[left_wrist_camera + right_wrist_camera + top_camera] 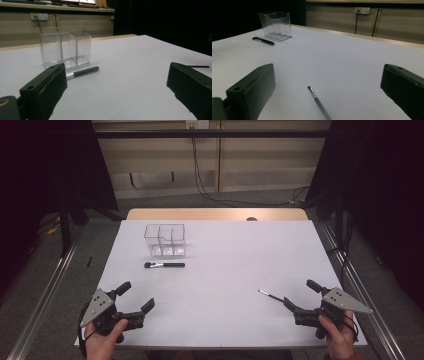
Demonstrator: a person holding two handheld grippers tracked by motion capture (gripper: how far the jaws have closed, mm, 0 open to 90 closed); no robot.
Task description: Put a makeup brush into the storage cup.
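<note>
Surface: a white table (225, 270), its far edge a bare wood strip, the near corners under your hands.
Room: dark curtains at both sides, grey floor, cables trailing down a pale back wall.
Holder: a clear holder (165, 240) stands toward the far left corner; a thick brush (164, 265) lies just in front of it.
Left gripper (136, 296): yours, near left corner, jaws wide apart, nothing between them.
Right gripper (300, 295): near right corner, jaws spread, empty.
Thin brush (270, 295): flat on the table, its handle end running in between your right jaws, tip pointing away toward the centre.
</note>
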